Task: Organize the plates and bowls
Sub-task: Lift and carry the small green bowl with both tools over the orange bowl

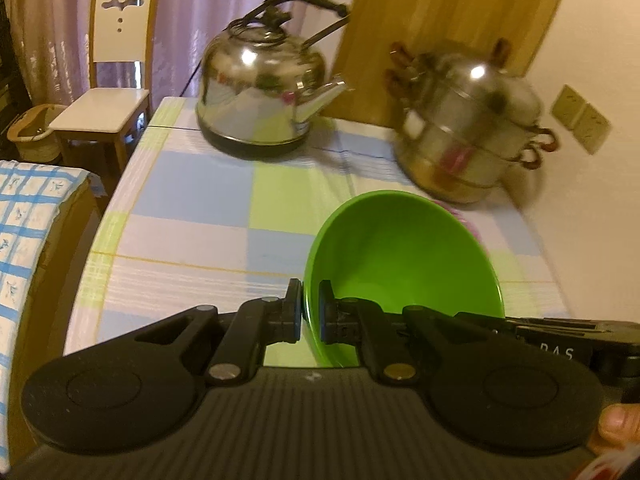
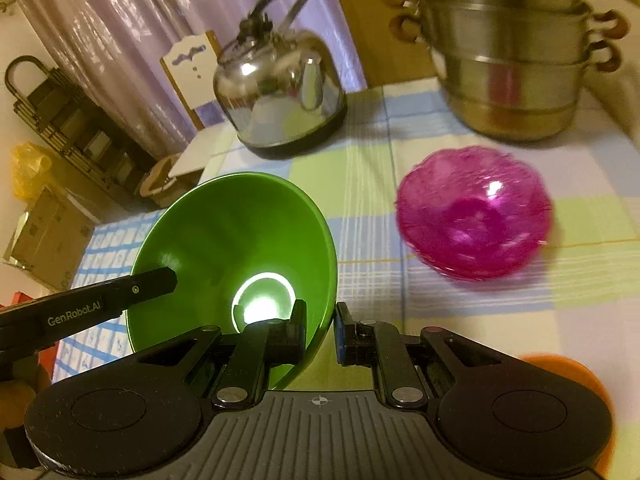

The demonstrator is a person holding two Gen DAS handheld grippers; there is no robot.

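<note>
A green bowl (image 1: 404, 256) is held tilted above the checked tablecloth. My left gripper (image 1: 309, 312) is shut on its near rim, one finger inside and one outside. In the right wrist view the same green bowl (image 2: 240, 248) sits between the fingers of my right gripper (image 2: 320, 328), whose jaws straddle the rim with a small gap on the right side. The left gripper's finger (image 2: 120, 300) reaches the bowl's opposite rim there. A stack of pink translucent bowls (image 2: 476, 216) rests on the table to the right; a sliver of it (image 1: 460, 216) shows behind the green bowl.
A steel kettle (image 1: 264, 76) (image 2: 280, 88) stands at the table's back. A steel stacked steamer pot (image 1: 468, 132) (image 2: 508, 52) stands at the back right by the wall. An orange object (image 2: 560, 364) lies near right. A chair (image 1: 108, 92) stands beyond the table's left edge.
</note>
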